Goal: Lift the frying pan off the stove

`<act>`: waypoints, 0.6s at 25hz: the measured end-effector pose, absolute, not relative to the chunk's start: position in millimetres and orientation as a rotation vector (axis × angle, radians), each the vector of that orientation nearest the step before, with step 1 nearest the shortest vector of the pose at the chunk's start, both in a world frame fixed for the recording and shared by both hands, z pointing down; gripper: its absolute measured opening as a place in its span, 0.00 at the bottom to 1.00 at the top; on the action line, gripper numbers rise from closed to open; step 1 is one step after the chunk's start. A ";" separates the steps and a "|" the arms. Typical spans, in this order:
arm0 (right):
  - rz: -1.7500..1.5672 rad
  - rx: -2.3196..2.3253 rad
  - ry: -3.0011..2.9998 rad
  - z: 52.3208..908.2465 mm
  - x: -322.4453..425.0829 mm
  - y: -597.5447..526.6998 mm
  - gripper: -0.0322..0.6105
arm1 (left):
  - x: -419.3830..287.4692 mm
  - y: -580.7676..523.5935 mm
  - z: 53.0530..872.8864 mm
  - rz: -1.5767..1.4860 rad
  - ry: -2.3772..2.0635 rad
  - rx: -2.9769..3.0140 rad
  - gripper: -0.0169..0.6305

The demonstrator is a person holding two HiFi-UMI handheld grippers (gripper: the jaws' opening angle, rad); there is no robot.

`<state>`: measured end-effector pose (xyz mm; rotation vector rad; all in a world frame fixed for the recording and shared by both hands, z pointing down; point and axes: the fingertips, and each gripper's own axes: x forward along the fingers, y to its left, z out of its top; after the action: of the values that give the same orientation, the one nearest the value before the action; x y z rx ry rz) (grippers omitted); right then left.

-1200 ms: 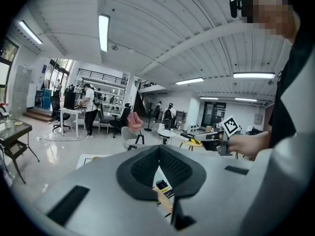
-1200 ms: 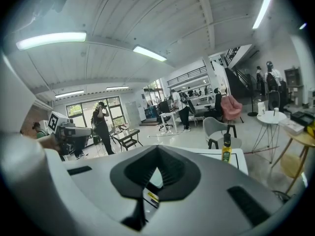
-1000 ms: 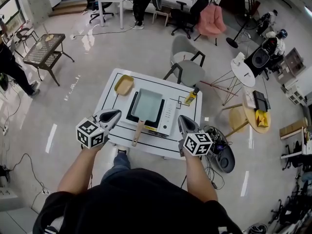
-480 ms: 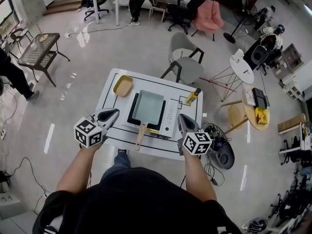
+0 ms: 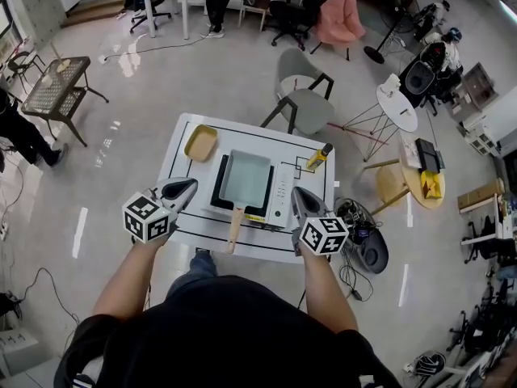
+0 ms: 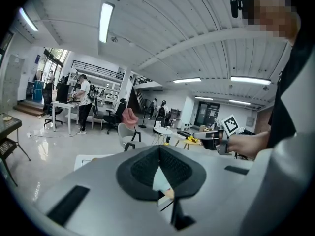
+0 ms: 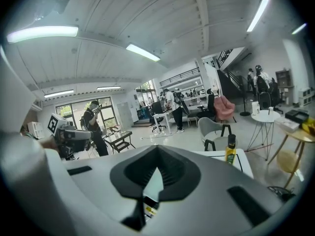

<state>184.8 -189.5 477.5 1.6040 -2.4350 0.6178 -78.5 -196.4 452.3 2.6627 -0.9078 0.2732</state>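
Head view: left tongs [image 5: 192, 187], right tongs [image 5: 297, 193] both pressed together near rectangular frying pan [image 5: 245, 176].

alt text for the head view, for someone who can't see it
Seen from above, a person holds shut left tongs and shut right tongs at the near edge of a white table, either side of a rectangular frying pan on a portable stove, its wooden handle towards them.

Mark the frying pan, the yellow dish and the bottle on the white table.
frying pan [image 5: 245, 176], head view, middle of its rectangular bowl.
yellow dish [image 5: 201, 142], head view, centre of the dish.
bottle [image 5: 317, 160], head view, its yellow body below the dark cap.
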 end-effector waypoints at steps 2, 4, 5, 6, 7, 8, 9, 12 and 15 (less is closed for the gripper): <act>0.622 1.611 -2.429 478.0 185.1 -189.6 0.06 | -79.0 -198.3 452.0 0.273 -0.901 2.664 0.04; 0.625 1.616 -2.428 476.4 184.3 -189.7 0.06 | -79.7 -199.7 451.0 0.275 -0.895 2.661 0.04; 0.627 1.618 -2.429 476.0 183.6 -189.9 0.06 | -79.9 -200.3 451.2 0.276 -0.892 2.659 0.04; 0.628 1.618 -2.430 476.1 182.8 -190.0 0.06 | -79.8 -200.7 451.8 0.276 -0.889 2.657 0.05; 0.630 1.619 -2.431 476.6 182.2 -190.1 0.06 | -79.5 -200.8 452.7 0.277 -0.886 2.655 0.05; 0.632 1.619 -2.431 477.3 181.8 -190.0 0.06 | -78.9 -200.5 453.6 0.279 -0.882 2.654 0.04; 0.635 1.619 -2.431 478.0 181.6 -190.0 0.06 | -78.1 -200.3 454.3 0.283 -0.877 2.653 0.05; 0.645 1.607 -2.428 482.4 180.9 -189.3 0.06 | -75.4 -200.6 456.5 0.287 -0.860 2.653 0.04; 0.656 1.589 -2.426 488.6 180.9 -187.1 0.06 | -73.6 -201.5 459.7 0.286 -0.850 2.653 0.05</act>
<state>180.9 -187.1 488.6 1.5894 -2.4260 0.6558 -73.6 -201.5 459.7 2.6533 -0.8504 0.2865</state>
